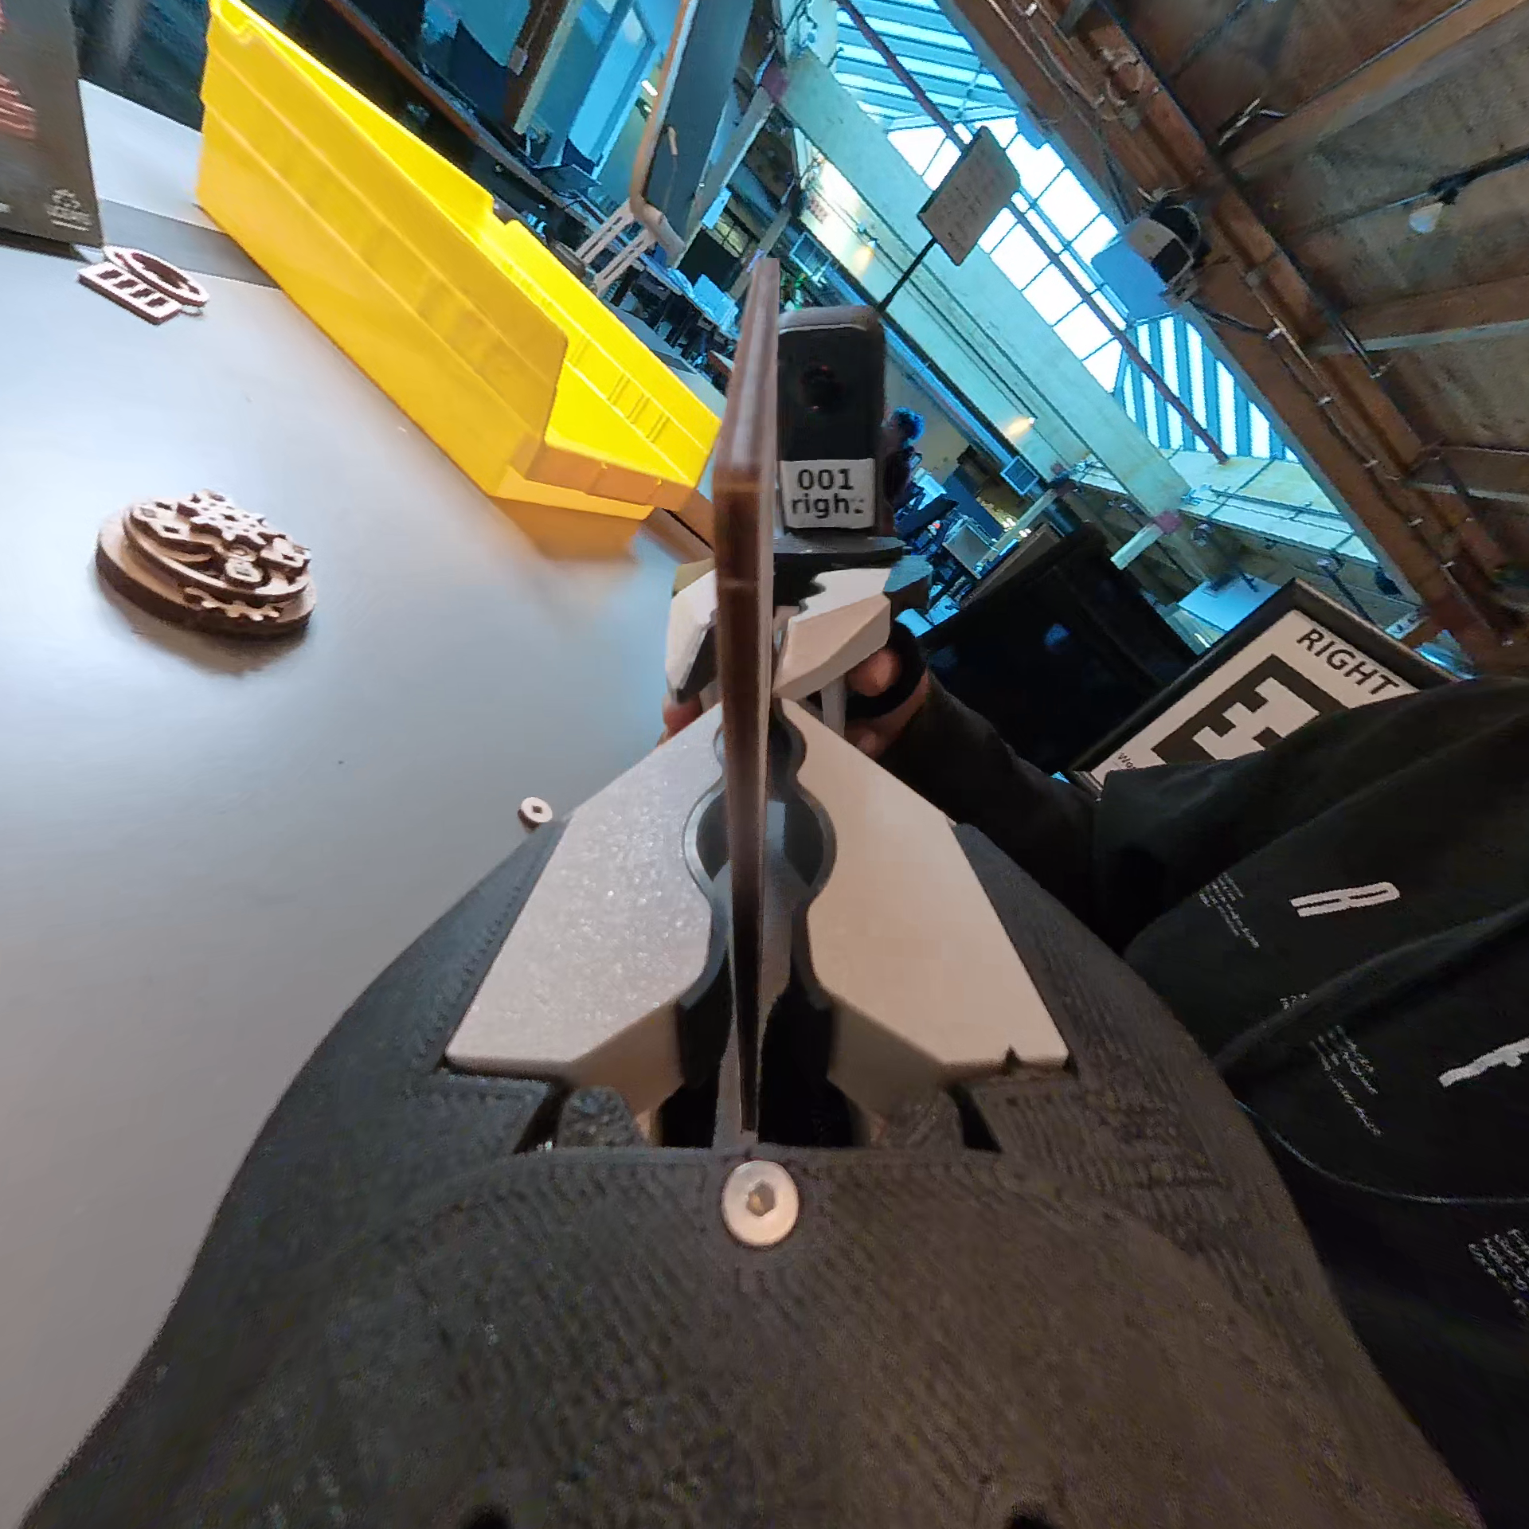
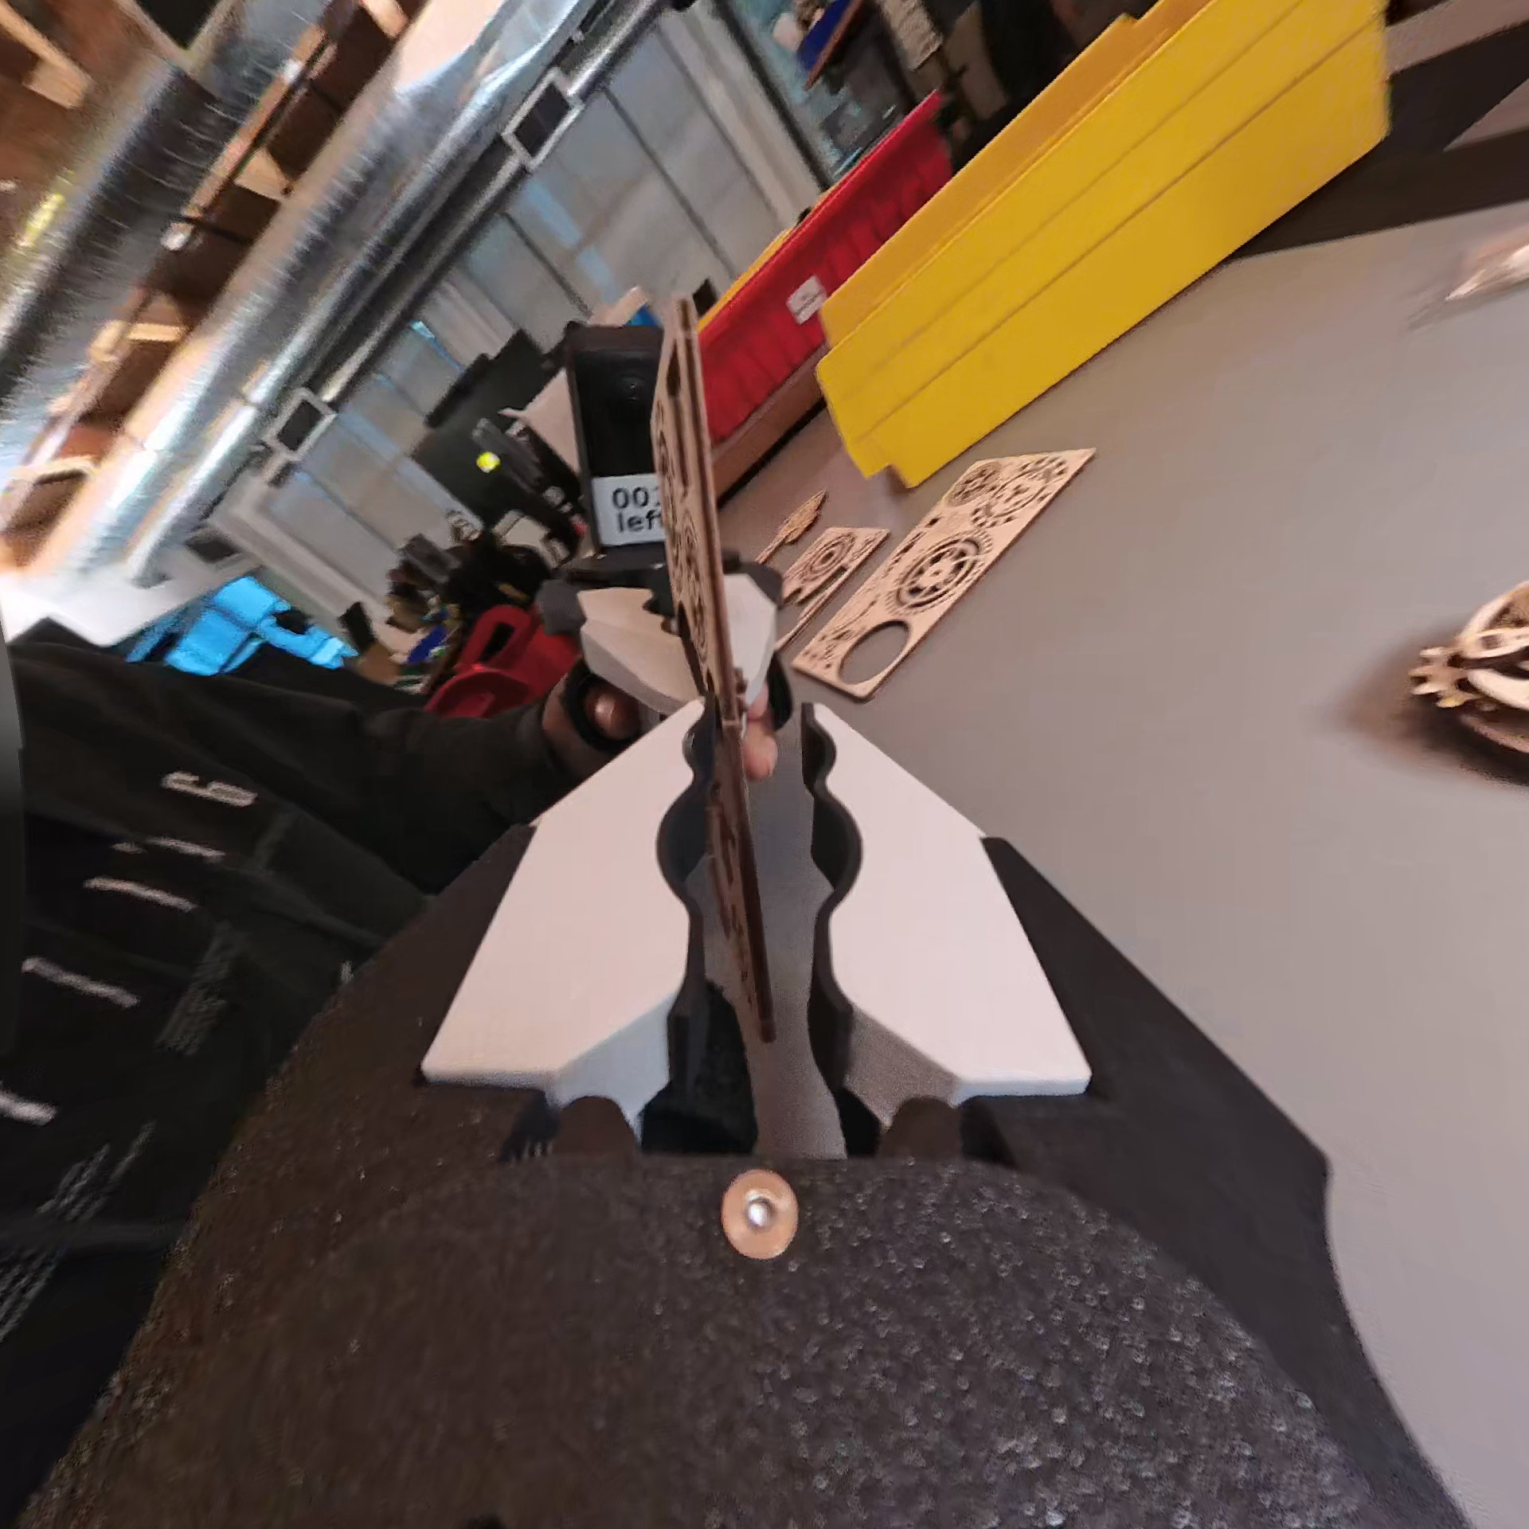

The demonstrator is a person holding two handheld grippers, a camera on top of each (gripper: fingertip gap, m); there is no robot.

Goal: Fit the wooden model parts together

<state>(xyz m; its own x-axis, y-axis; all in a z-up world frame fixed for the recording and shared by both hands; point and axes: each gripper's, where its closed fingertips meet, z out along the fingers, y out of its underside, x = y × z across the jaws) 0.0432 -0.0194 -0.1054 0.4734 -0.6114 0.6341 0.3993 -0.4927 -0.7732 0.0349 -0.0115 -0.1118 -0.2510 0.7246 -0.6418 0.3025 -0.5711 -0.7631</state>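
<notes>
A yellow bin (image 1: pixel 430 273) sits at the 11 o'clock side of the left wrist view, on the grey surface (image 1: pixel 248 827). A round wooden gear model (image 1: pixel 207 567) lies at 9 o'clock, well apart from the bin. A small wooden ring (image 1: pixel 535 811) lies near the left tool. A dark cut-out piece (image 1: pixel 141 283) rests at 10 o'clock, near a dark box (image 1: pixel 41 116).

In the right wrist view, a flat wooden sheet (image 2: pixel 935 571) with cut-out shapes lies at 1 o'clock, with a smaller sheet (image 2: pixel 831 563) just beside it. A red bin (image 2: pixel 819 273) stands behind the yellow one.

The room is a big workshop with windows and beams up high.

The thin wooden board (image 1: pixel 745 629) stands on its edge. Its long side runs from one tool to the other, and it blocks the middle of both views.

The left tool (image 1: pixel 749 827) is clenched on the board. The right tool (image 2: pixel 749 827) has the board between its fingers, but there is a gap on one side, so I cannot tell if it grips. A person's dark sleeve (image 1: pixel 993 786) shows at 3 o'clock.
</notes>
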